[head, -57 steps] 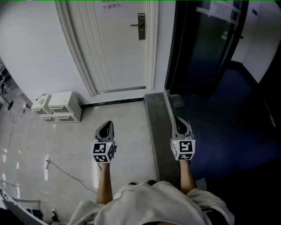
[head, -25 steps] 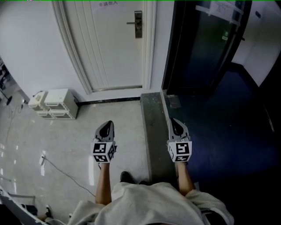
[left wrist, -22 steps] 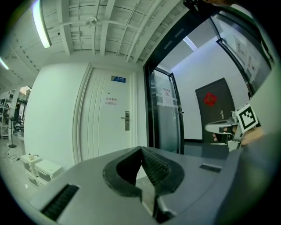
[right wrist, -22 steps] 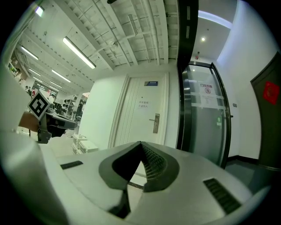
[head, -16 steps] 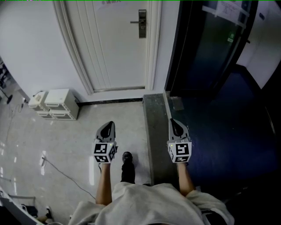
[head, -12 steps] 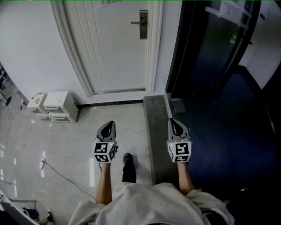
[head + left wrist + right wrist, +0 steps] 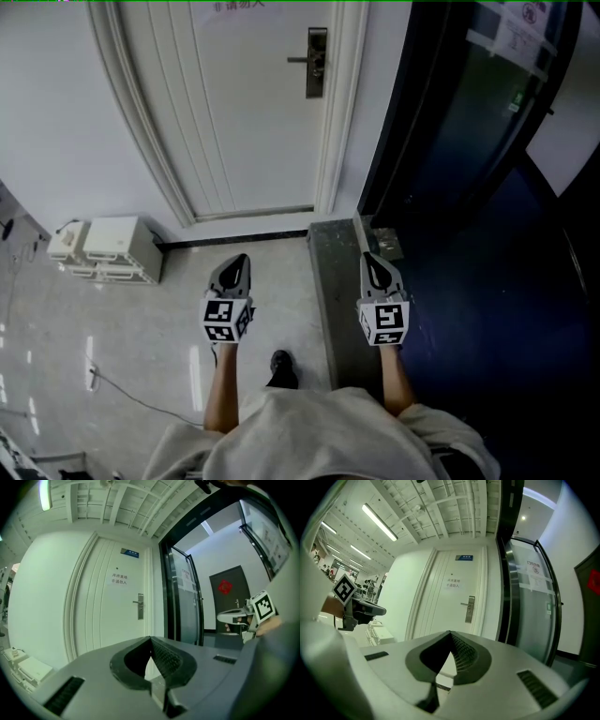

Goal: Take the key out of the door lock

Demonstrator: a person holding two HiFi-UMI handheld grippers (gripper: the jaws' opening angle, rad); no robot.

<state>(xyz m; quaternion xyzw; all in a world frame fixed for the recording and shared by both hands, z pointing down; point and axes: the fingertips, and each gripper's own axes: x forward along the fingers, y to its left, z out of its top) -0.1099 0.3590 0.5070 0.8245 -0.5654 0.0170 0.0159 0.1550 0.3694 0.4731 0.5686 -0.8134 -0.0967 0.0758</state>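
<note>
A white door (image 7: pixel 244 103) stands ahead with a dark metal lock plate and lever handle (image 7: pixel 315 63) near its right edge. The lock plate (image 7: pixel 140 606) appears in the left gripper view and the lock plate (image 7: pixel 469 609) in the right gripper view, both far off. No key can be made out at this distance. My left gripper (image 7: pixel 236 266) is held low over the floor, shut and empty. My right gripper (image 7: pixel 372 264) sits level with it to the right, also shut with nothing between its jaws. Both point toward the door, well short of it.
A dark glass door (image 7: pixel 459 103) and dark floor lie to the right of the white door. A grey threshold strip (image 7: pixel 333 272) runs along the floor. White boxes (image 7: pixel 103 248) sit by the left wall, with a cable (image 7: pixel 122 389) across the tiles.
The view has moved closer to the door, so the lock now appears larger and further right. Both grippers keep the same pose and stay shut. A foot has stepped forward.
</note>
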